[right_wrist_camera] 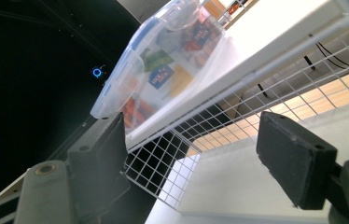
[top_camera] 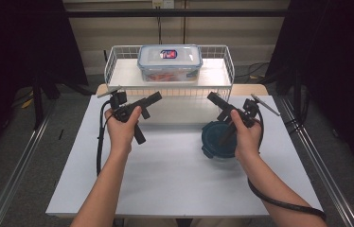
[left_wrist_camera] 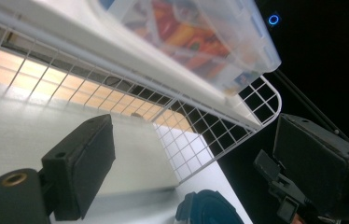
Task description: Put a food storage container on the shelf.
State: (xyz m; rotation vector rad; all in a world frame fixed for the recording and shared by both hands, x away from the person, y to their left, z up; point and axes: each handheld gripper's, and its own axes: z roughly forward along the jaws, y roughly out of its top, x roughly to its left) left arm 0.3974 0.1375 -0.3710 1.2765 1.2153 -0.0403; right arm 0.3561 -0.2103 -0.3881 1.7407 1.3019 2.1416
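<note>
Inside, the clear lidded box (top_camera: 169, 62) on the wire rack (top_camera: 118, 56) holds orange contents.

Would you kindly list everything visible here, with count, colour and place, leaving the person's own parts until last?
Wire shelf rack: one, white, far end of the table.
Lidded box: one, clear plastic with colourful contents, on the rack's upper shelf.
Round container: one, dark teal, on the table under the right hand.
Table: one, white top.
Left gripper: one, black, held above the table left of centre, jaws open.
Right gripper: one, black, held above the round container, jaws open.
Hands: two, left and right, each holding a gripper.
</note>
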